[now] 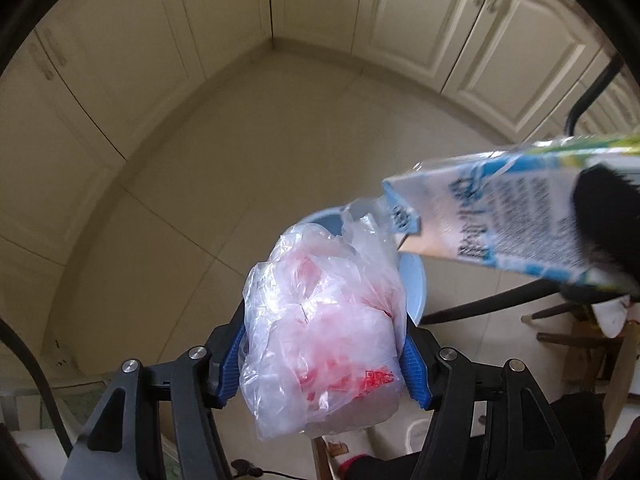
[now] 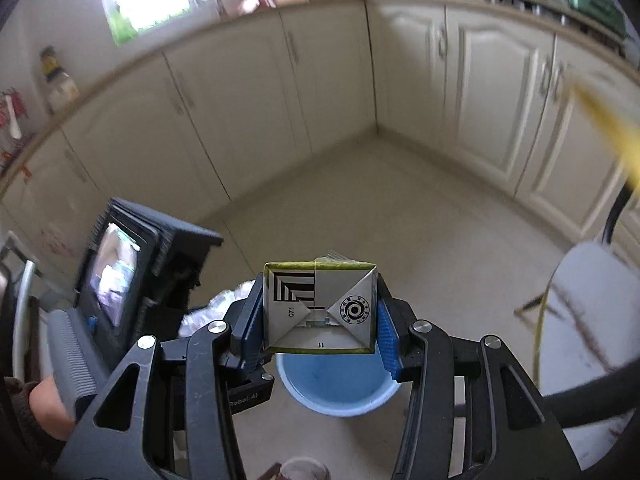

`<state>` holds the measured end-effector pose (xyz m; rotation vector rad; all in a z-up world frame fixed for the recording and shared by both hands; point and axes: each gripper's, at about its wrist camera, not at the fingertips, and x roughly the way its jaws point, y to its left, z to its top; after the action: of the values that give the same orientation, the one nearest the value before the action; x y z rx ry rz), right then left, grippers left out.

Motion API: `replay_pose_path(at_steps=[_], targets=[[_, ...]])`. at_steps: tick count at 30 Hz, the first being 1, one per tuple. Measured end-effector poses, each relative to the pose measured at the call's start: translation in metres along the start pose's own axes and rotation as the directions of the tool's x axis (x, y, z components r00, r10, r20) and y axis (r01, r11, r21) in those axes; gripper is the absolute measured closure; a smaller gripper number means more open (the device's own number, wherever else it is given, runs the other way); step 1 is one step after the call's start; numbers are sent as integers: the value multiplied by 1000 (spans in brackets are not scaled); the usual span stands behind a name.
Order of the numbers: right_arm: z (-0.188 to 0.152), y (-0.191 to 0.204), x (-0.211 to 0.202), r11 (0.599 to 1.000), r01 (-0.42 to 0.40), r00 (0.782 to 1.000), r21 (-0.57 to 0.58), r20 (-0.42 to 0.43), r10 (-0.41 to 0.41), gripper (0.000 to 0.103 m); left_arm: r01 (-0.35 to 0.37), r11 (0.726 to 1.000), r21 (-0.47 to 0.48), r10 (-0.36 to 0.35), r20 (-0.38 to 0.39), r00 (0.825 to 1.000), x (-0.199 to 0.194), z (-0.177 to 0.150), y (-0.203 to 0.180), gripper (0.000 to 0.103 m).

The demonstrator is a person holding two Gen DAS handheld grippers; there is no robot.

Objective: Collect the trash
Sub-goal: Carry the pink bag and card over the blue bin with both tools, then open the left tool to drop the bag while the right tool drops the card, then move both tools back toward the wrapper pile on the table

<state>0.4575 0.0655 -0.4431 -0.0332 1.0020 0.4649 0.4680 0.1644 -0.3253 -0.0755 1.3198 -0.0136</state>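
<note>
My left gripper (image 1: 324, 344) is shut on a crumpled clear plastic bag (image 1: 324, 320) with red print, held above the light blue bin (image 1: 414, 284) on the floor. My right gripper (image 2: 320, 320) is shut on a blue-and-white drink carton (image 2: 320, 306), whose folded bottom faces the camera. The carton hangs over the blue bin (image 2: 336, 388). In the left wrist view the carton (image 1: 492, 224) comes in from the right, just above the bin and touching the bag's top. The left gripper's body (image 2: 132, 280) shows at the left of the right wrist view.
Cream cabinet doors (image 1: 460, 32) line the corner of the tiled floor (image 1: 240, 168). A black-framed chair (image 1: 580, 112) stands at the right, with a white seat (image 2: 592, 312). Items sit on the counter (image 2: 60, 88) below a window.
</note>
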Motion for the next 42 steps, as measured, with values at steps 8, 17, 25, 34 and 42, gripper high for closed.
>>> replay_pose_path(at_steps=[8,17,25,34,42], targets=[[-20,-33,83,993,-34,983,110,-177,54,57,25,999,-48,-29,-82,996,70,50,4,41],[-23,-50,109,986,-60,970,156,-224,94,46,41,998,-56,-46,-85,995,105,87,-6,37],[6,-26,61,996,51,988,71,-152,-40,23,70,995,-73,-75,-70,995,109,90,-3,36],[24,-6,15,996,63,992,60,-109,-56,19,28,993,-117,-20,74,997,39,71,15,36],[50,47,-74,1000,18,998,-21,57,-17,10,-83,983,-162,137,362,922,-98,71,-7,35]])
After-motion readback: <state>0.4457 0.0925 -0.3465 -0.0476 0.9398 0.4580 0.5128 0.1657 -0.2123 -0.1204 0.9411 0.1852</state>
